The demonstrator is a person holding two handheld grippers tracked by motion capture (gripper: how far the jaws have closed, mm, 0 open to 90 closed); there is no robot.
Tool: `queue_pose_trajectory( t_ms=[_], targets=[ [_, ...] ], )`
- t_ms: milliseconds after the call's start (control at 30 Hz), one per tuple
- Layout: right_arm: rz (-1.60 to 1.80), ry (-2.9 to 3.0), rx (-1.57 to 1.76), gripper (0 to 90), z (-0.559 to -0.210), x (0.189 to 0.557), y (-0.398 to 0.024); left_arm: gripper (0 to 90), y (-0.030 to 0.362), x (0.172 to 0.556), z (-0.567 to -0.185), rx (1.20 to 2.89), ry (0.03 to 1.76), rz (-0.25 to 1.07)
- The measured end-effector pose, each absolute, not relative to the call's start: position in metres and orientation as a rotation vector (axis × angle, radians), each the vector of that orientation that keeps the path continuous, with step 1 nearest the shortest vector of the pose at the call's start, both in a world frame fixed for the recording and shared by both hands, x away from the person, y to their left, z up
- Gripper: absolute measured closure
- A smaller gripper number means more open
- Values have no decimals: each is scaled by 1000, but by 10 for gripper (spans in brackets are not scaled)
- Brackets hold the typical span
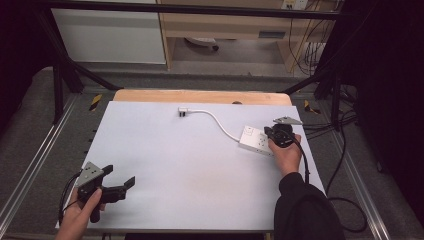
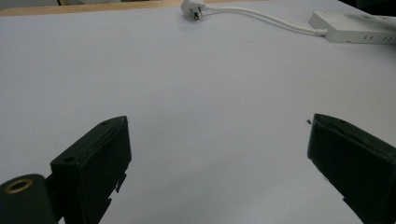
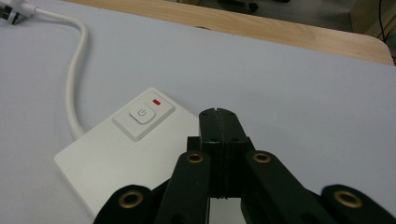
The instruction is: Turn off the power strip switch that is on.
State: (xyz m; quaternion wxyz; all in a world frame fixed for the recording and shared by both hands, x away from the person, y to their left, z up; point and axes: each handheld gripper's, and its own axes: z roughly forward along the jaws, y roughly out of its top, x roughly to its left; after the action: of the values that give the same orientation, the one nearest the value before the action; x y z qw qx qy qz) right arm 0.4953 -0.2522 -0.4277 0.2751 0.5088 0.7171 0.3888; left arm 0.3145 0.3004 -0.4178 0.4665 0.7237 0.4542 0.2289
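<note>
White tabletop is mostly bare w/ loads of free room in the middle; wooden far edge and right edge sit near the work, so I'd mind those. Power strip lies at the right side, cord running to its plug, which lies loose on the table. I judge the power button isn't pressed yet: my right gripper, jaws clenched on nothing, hovers over the strip, tips just short of the btn. Left gripper idles near the front-left corner, jaws spread wide, empty.
</note>
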Motion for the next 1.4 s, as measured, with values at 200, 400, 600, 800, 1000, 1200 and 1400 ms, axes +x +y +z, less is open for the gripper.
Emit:
queue_pose_trajectory(
  t_ms=[200,400,600,800,1000,1200,1400],
  targets=[
    [1092,1931,1358,764,-423,493,-251,63,301,314,-418,1775,1118,561],
    [1117,1937,1400,417,-420,491,-247,63,300,314,-418,1773,1123,562],
    [1129,1929,1415,187,-415,489,-245,62,301,314,-418,1771,1128,559],
    [1175,1918,1393,83,-405,483,-245,62,302,313,-418,1766,1134,557],
    [1198,1936,1385,63,-397,480,-240,62,301,312,-418,1766,1135,558],
    [1218,1928,1355,54,-388,475,-236,62,302,312,-418,1766,1137,556],
    [1251,1929,1314,40,-380,467,-238,62,302,312,-417,1765,1133,557]
  ],
)
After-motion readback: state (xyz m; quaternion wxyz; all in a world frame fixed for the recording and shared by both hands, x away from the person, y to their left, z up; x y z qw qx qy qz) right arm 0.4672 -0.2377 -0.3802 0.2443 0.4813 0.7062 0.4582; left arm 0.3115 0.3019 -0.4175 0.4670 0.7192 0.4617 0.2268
